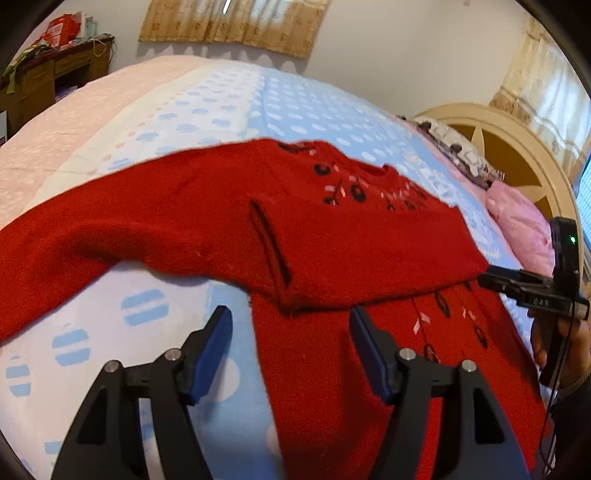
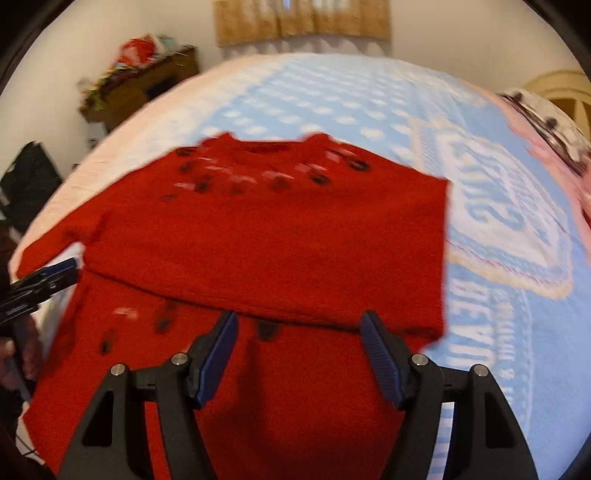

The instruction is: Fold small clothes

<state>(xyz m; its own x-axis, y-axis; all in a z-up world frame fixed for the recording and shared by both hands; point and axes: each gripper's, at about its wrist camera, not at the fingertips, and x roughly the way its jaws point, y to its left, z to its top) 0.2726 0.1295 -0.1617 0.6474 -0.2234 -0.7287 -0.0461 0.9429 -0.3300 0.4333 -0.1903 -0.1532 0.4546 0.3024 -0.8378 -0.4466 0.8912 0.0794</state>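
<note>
Both tools stand released: left tool [image 1: 291, 317] and right tool [image 2: 299, 323] hover over the red sweater [image 1: 332, 236], one sleeve folded across, on the bed [image 1: 229, 110].

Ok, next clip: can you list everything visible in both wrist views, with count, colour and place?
sweater: one, red with dark and pink motifs, flat on the bed, one sleeve folded across its body, the other stretched out sideways
bedspread: one, light blue with white dots, under the sweater
pillows: two at least, pink and patterned, by the headboard
headboard: one, cream and tan, at the bed's end
desk: one, brown wood, cluttered, by the far wall
curtains: tan, on the far wall
left hand-held gripper: one, black with blue pads, open over the sweater's edge
right hand-held gripper: one, same colours, open over the sweater
hand: one, holding the right hand-held gripper
</note>
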